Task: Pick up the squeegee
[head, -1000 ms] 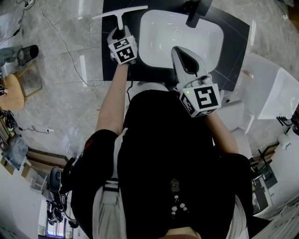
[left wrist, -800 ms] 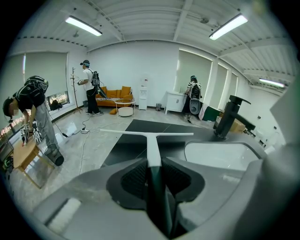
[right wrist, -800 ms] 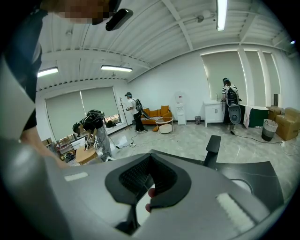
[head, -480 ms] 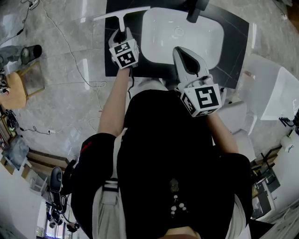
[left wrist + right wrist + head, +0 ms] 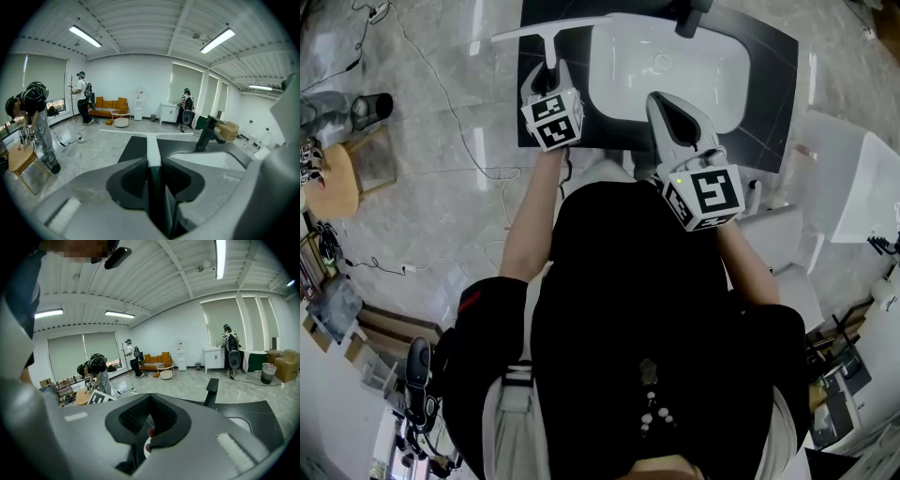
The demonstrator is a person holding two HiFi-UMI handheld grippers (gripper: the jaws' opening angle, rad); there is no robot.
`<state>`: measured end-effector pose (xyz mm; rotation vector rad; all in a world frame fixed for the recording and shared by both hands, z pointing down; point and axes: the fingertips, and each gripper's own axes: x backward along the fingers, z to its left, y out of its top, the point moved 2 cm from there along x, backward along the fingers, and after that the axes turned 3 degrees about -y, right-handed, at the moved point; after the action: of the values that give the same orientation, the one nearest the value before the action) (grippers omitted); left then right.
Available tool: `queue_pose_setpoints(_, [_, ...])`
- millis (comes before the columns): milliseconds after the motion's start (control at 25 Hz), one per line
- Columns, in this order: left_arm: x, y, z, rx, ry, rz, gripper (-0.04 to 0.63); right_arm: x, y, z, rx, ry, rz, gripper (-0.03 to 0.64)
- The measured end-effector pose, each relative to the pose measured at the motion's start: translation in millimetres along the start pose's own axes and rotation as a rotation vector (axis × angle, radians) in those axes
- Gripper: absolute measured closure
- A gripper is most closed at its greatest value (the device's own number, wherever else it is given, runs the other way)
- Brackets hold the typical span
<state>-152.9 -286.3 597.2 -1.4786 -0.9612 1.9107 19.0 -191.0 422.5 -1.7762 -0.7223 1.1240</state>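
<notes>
The squeegee (image 5: 549, 37) has a white handle and a long white T-blade; it hangs over the left edge of the black counter (image 5: 769, 75). My left gripper (image 5: 549, 67) is shut on its handle. In the left gripper view the handle (image 5: 153, 147) runs straight out between the black pads (image 5: 136, 176), with the blade crosswise beyond. My right gripper (image 5: 662, 101) hovers over the near rim of the white sink (image 5: 712, 84), its jaws closed together with nothing held (image 5: 150, 398).
A black faucet (image 5: 692, 17) stands at the sink's far side, also in the left gripper view as the faucet (image 5: 207, 133). Cables (image 5: 441, 103) trail over the marble floor at left, near a wooden stool (image 5: 337, 178). White furniture (image 5: 853, 187) stands at right. People stand in the room (image 5: 33, 117).
My left gripper has risen with the squeegee, lifting it off the counter and slightly toward the right. The right gripper has shifted only a little.
</notes>
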Motion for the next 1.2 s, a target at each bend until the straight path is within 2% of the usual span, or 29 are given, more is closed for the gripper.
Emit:
queue_pose_setpoints(640, [74, 29, 3, -0.042, -0.017, -0.105, 0.489, 12, 5, 46, 0.033, 0.05, -0.072, 0.615])
queue_pose_setpoints(1200, [128, 95, 2, -0.047, -0.013, -0.278, 0.489, 6, 32, 57, 0.048, 0.078, -0.142, 0.614])
